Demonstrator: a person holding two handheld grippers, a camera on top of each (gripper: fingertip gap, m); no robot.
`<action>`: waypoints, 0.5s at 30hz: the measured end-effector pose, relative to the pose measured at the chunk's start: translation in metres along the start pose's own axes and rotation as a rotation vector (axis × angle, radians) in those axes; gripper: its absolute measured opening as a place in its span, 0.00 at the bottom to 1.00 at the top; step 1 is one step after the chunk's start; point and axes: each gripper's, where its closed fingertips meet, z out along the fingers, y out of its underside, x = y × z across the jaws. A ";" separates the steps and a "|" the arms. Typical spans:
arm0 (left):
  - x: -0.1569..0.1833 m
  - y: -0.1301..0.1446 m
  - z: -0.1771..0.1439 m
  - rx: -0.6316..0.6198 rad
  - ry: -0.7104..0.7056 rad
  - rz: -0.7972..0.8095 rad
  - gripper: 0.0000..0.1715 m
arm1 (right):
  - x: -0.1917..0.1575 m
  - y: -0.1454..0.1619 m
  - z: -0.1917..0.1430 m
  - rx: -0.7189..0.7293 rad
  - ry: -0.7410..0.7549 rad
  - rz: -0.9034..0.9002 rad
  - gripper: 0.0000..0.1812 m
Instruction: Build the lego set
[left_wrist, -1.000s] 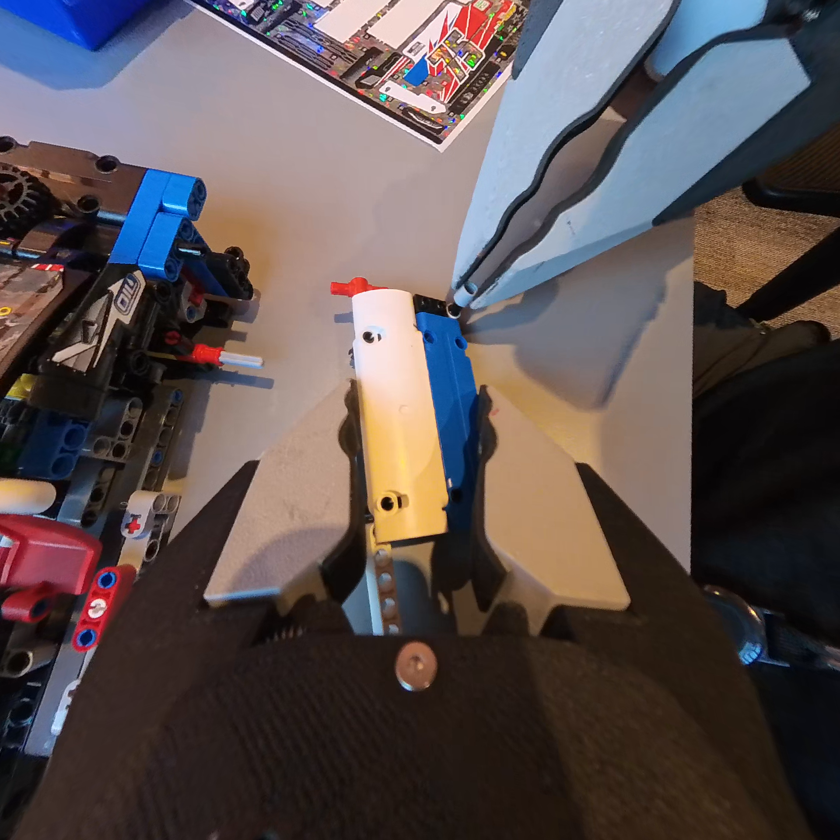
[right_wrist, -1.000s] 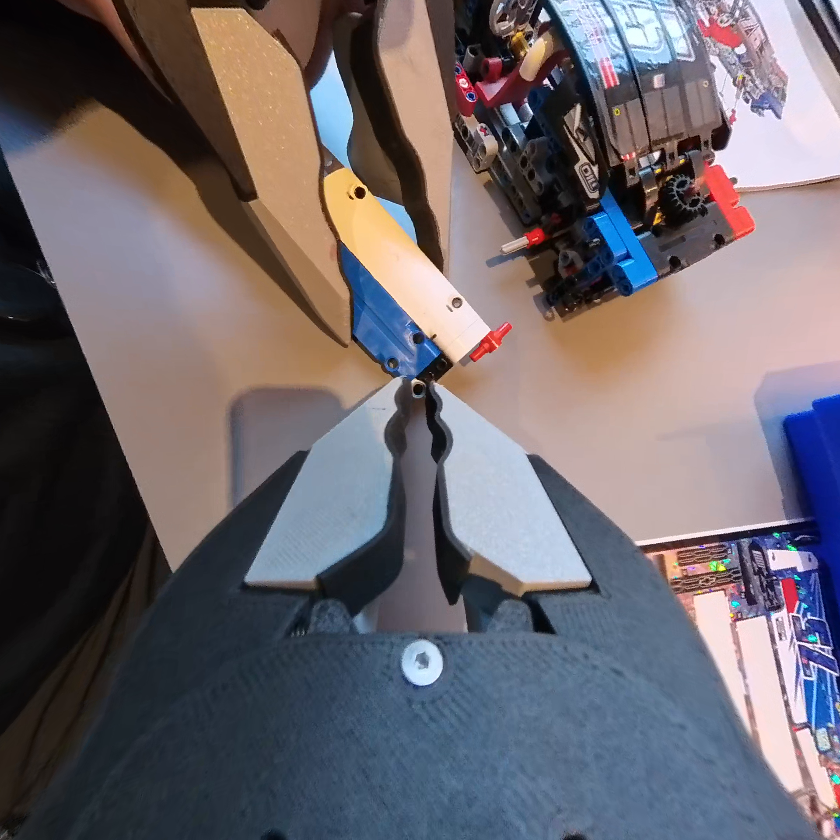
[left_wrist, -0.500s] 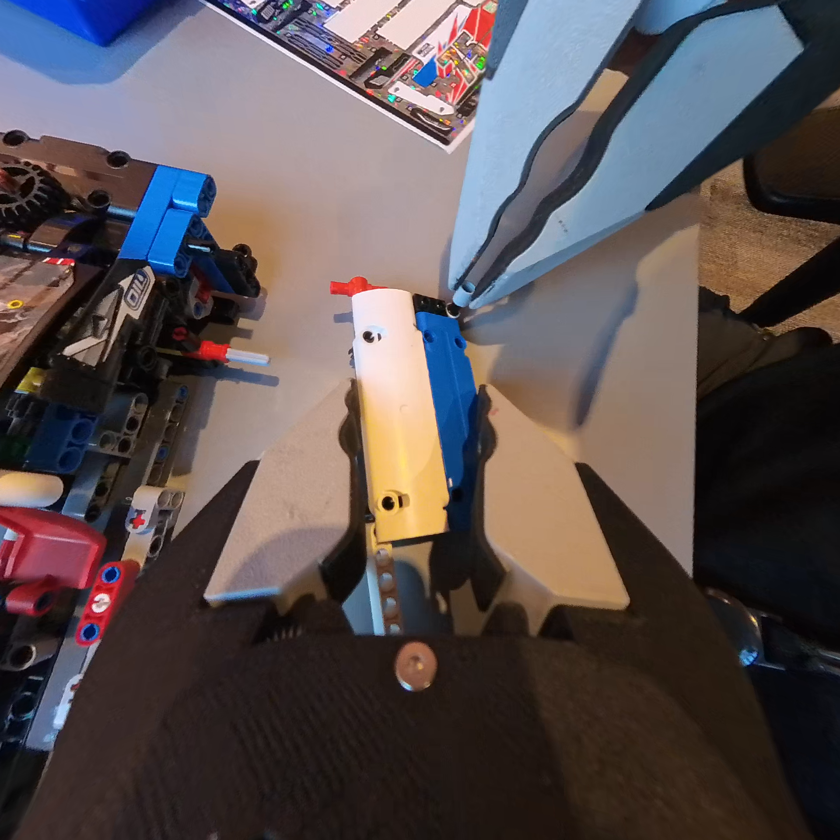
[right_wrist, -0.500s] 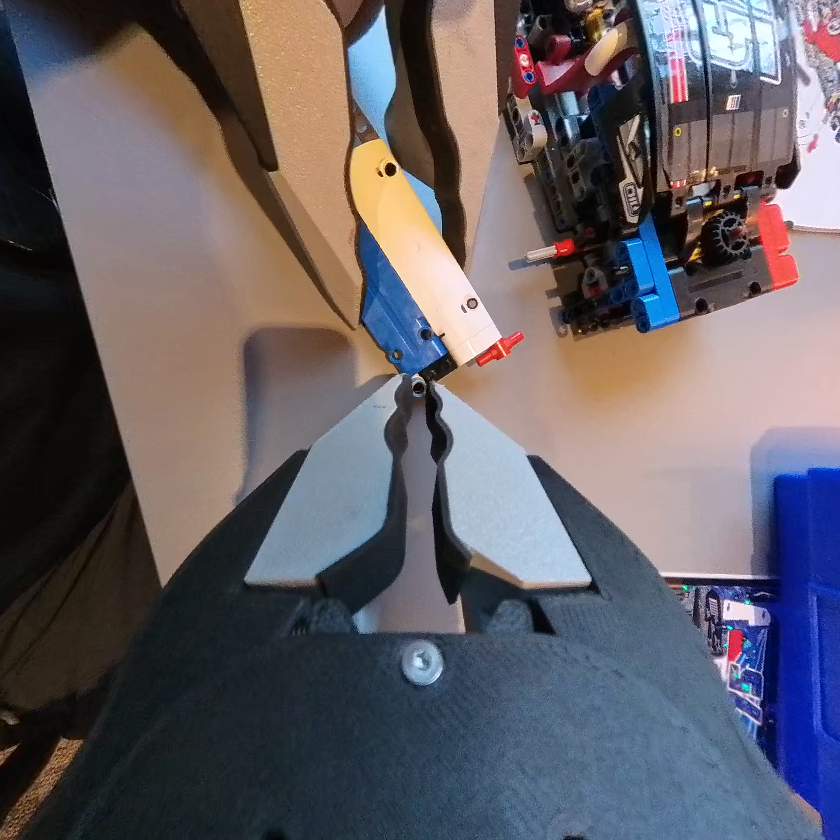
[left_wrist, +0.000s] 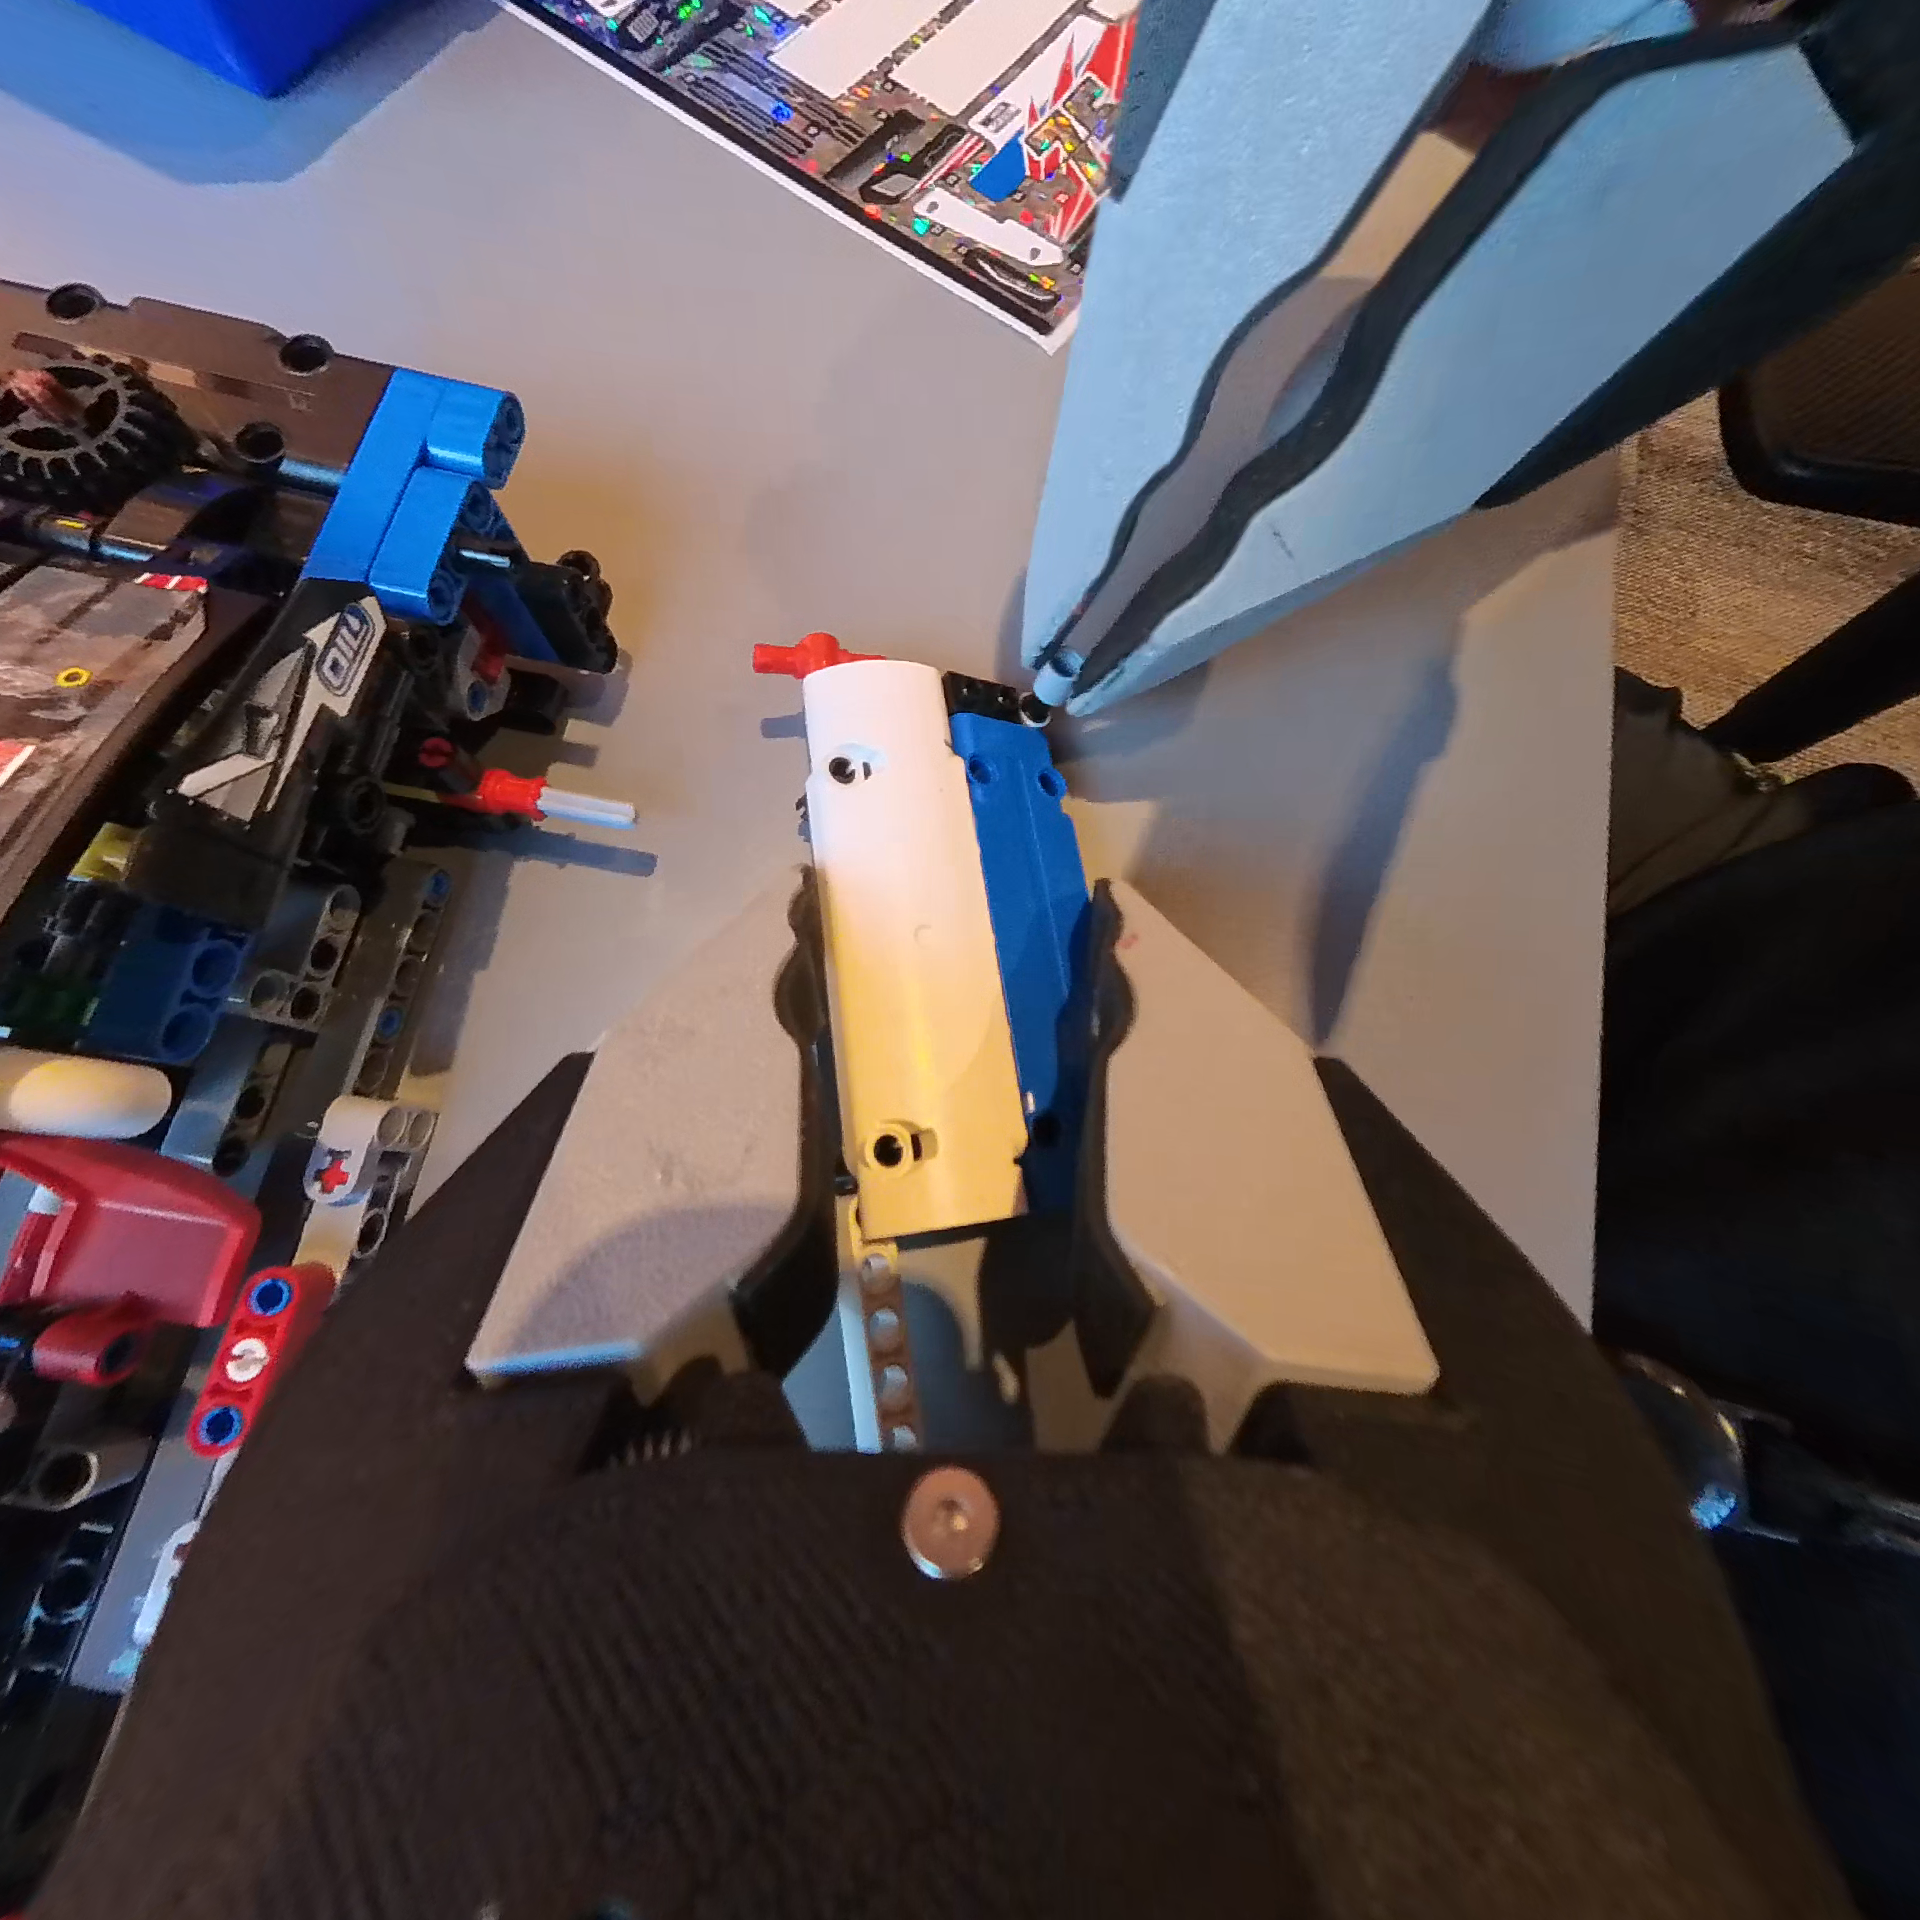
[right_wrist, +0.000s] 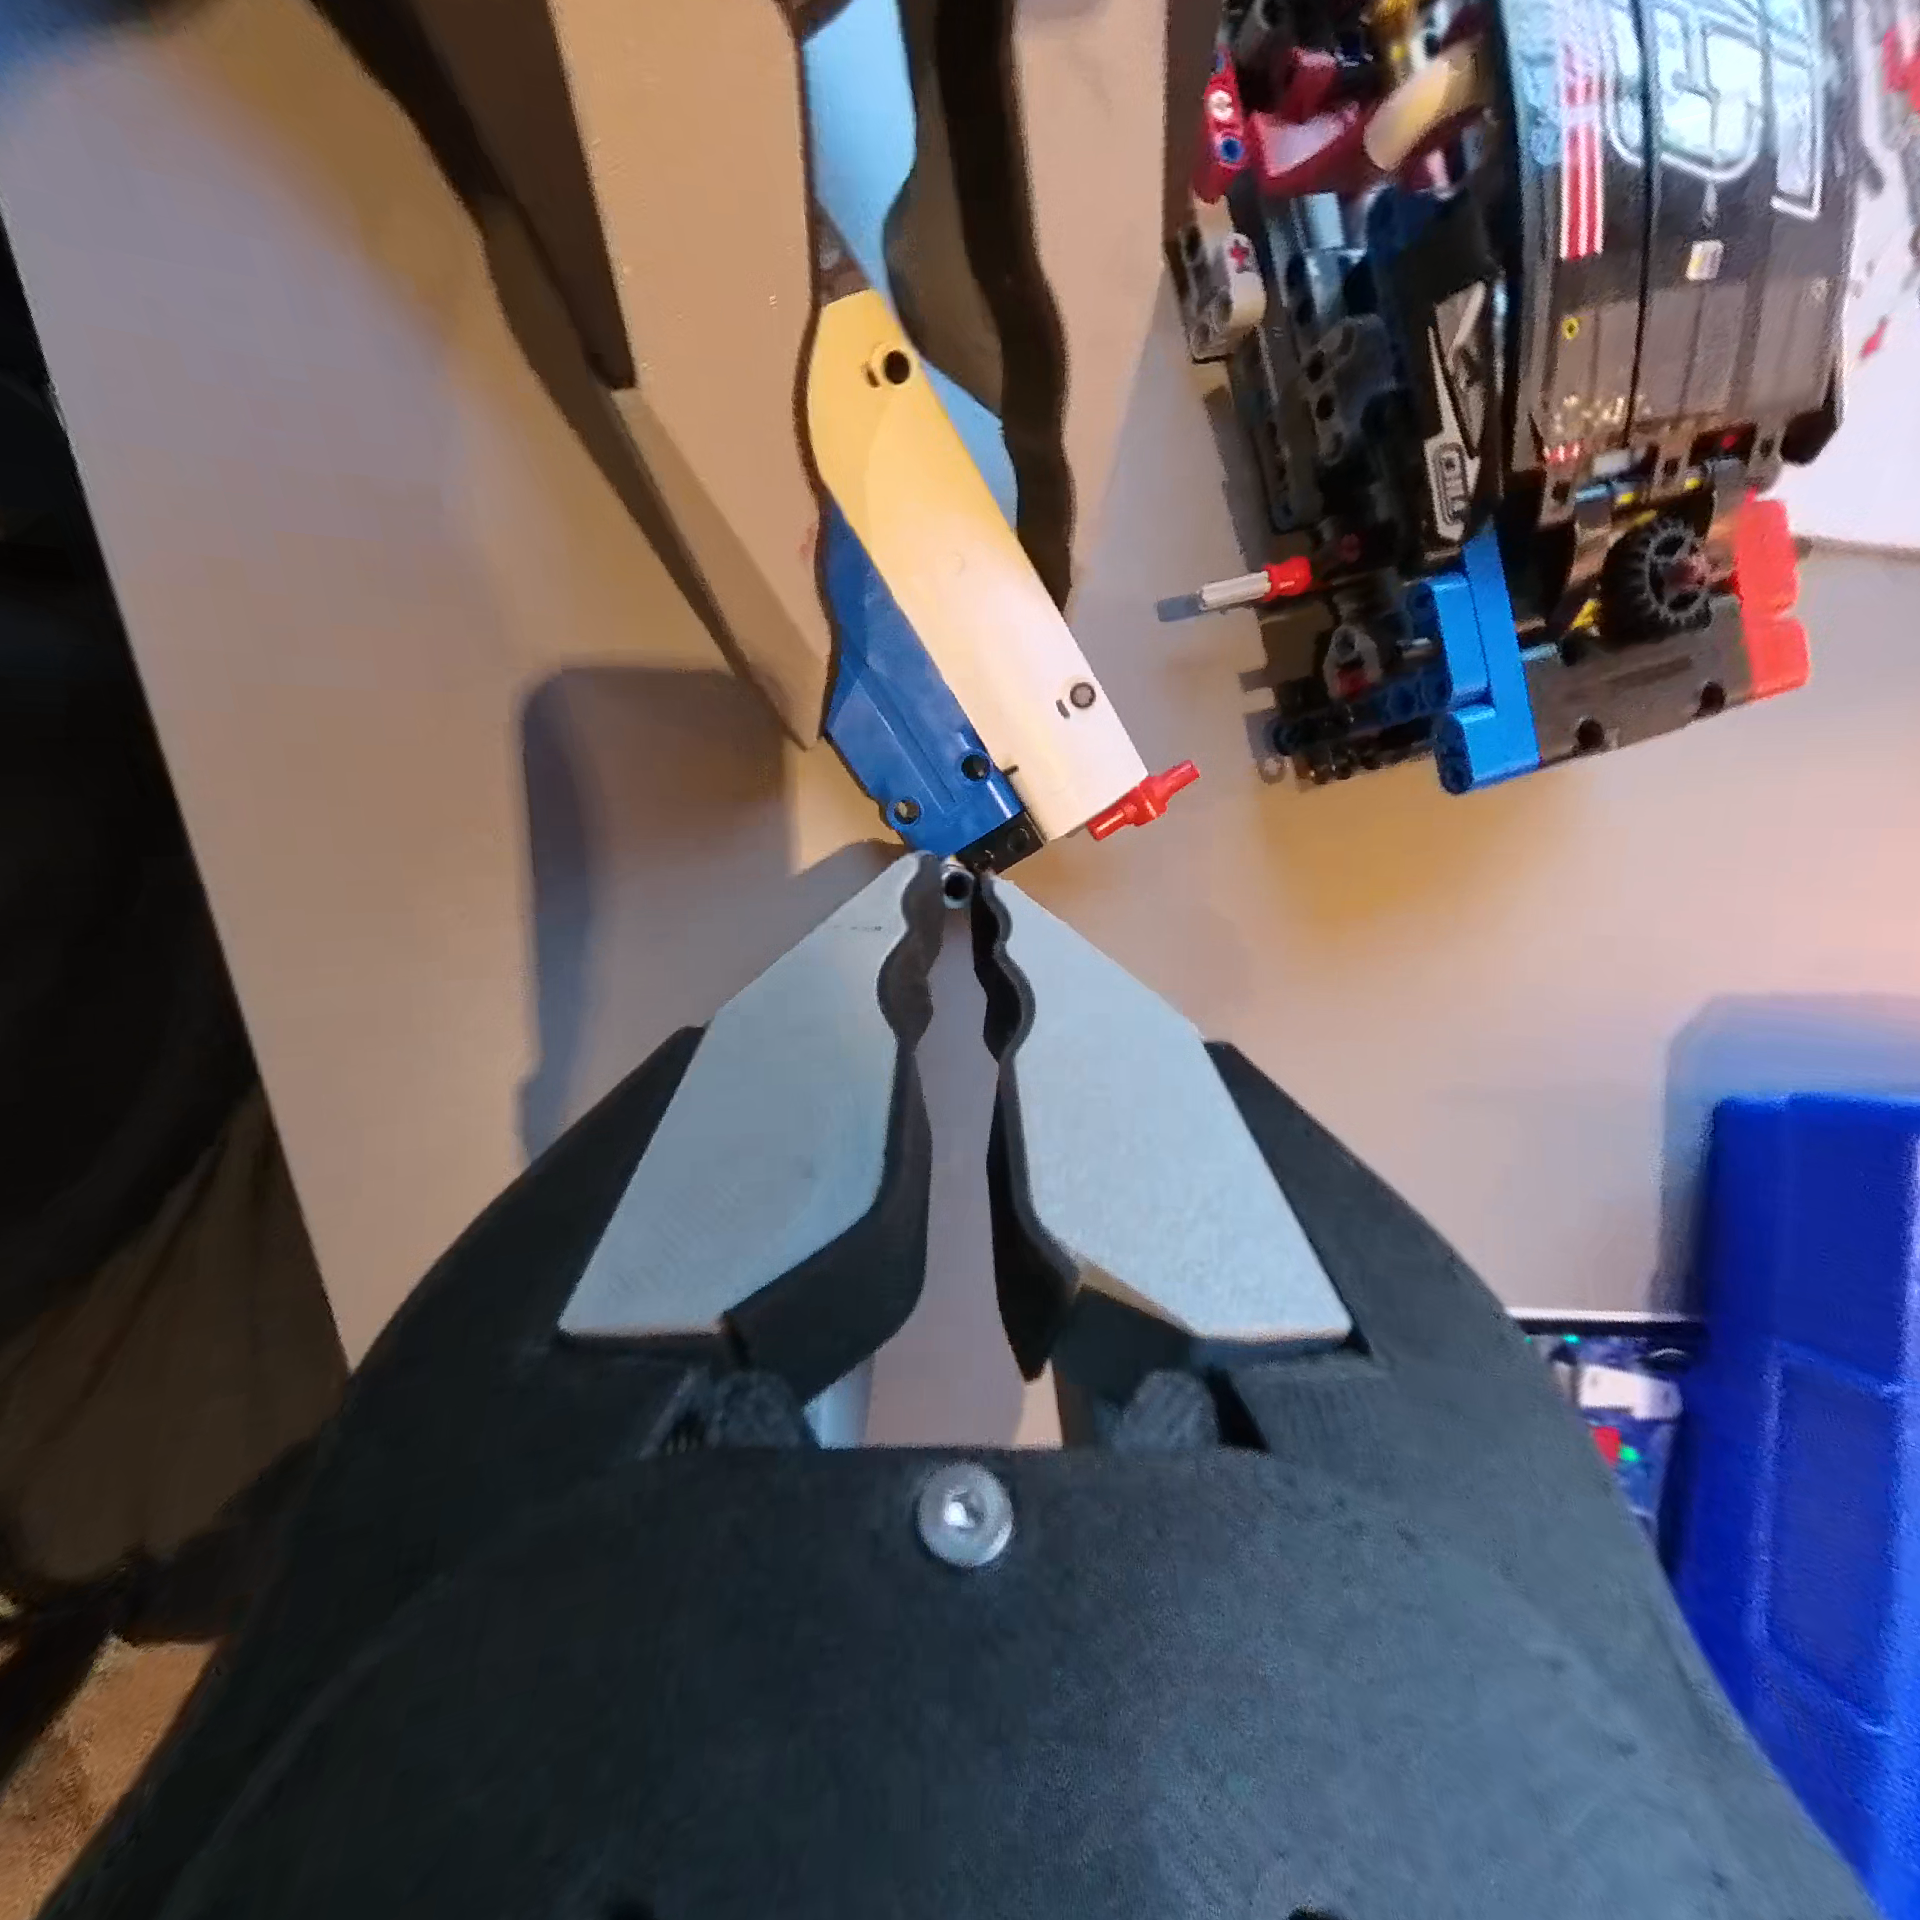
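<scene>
- Left wrist view: the left gripper (left_wrist: 951, 925) is clamped on a white-and-blue Lego sub-assembly (left_wrist: 940, 935), which runs forward between its fingers and sticks out past the tips, with a small red pin (left_wrist: 795, 657) at the far-left corner.
- Just ahead and to the right, the right gripper (left_wrist: 1055, 686) comes down with its tips nearly together, pinching a small light grey pin (left_wrist: 1051, 688) against the black end of the sub-assembly.
- To the left on the grey table (left_wrist: 727, 436) sits the partly built Lego car (left_wrist: 208, 790); a sticker sheet (left_wrist: 883, 125) lies far ahead.
- Right wrist view: the right gripper (right_wrist: 958, 894) is nearly closed on the grey pin (right_wrist: 956, 889) at its very tips, touching the sub-assembly's (right_wrist: 956, 623) black end straight ahead.
- The left gripper (right_wrist: 821, 644) holds that sub-assembly from beyond.
- The car (right_wrist: 1558, 416) is ahead to the right; a blue bin (right_wrist: 1818, 1455) is near on the right.
</scene>
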 end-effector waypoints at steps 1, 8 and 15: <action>0.000 0.000 0.000 0.000 0.000 0.000 0.29 | 0.000 0.000 0.000 0.011 0.003 0.025 0.02; 0.000 0.000 0.000 0.000 0.001 -0.001 0.28 | 0.000 0.000 0.000 0.039 0.007 -0.101 0.02; -0.001 0.000 0.000 0.002 0.000 -0.010 0.28 | 0.000 0.002 0.006 0.018 -0.006 -0.126 0.02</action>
